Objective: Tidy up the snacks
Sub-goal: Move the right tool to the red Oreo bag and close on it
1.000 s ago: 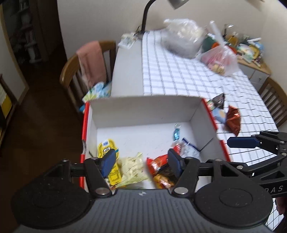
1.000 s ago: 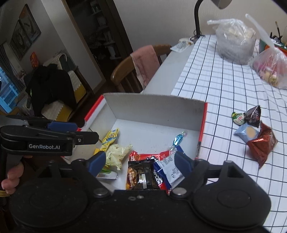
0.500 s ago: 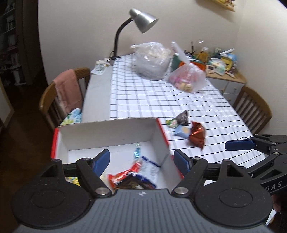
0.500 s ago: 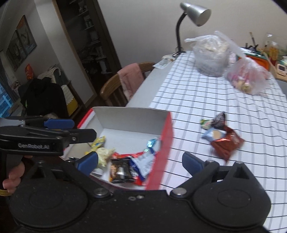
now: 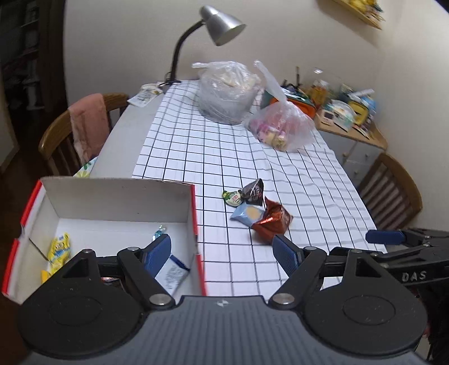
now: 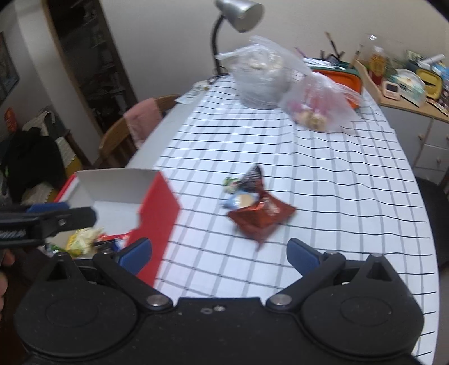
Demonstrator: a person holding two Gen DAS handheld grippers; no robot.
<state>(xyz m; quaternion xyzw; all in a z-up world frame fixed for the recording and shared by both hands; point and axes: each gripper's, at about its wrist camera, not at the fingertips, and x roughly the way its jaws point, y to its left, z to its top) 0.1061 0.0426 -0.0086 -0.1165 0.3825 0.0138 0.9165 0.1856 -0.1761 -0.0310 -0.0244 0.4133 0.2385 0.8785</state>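
Vs. one second ago, we note both views have swung from over the box (image 5: 118, 196) toward the loose snacks on the bench (image 5: 196, 146); the box now sits at lower left in each view.

Left gripper (image 5: 221, 252): fingers (image 5: 157, 254) wider than before, nothing between them, approx. over the box's right wall. Right gripper (image 6: 219, 252): fingers (image 6: 303, 254) wide and opening further, empty, with the red packet (image 6: 261, 217) just ahead of them.

Box: cardboard, rectangular, white inside, red outside, open top. Inside we see a yellow pouch (image 5: 59, 250), a white-and-blue wrapper (image 5: 171, 273) and a small twisted candy (image 5: 158, 231).

Loose group, mid-bench, well apart from the box: red packet, crinkled foil, shiny; pale blue packet (image 5: 247, 214) with a round biscuit print, touching the red one; dark triangular packet (image 5: 254, 192); small green-and-white item (image 5: 233, 198) beside it.

Bench cover: white cloth w/ thin black grid, slightly rippled. At the far end: two clear plastic bags (image 5: 227, 92), knotted, and a metal gooseneck lamp (image 5: 221, 25).
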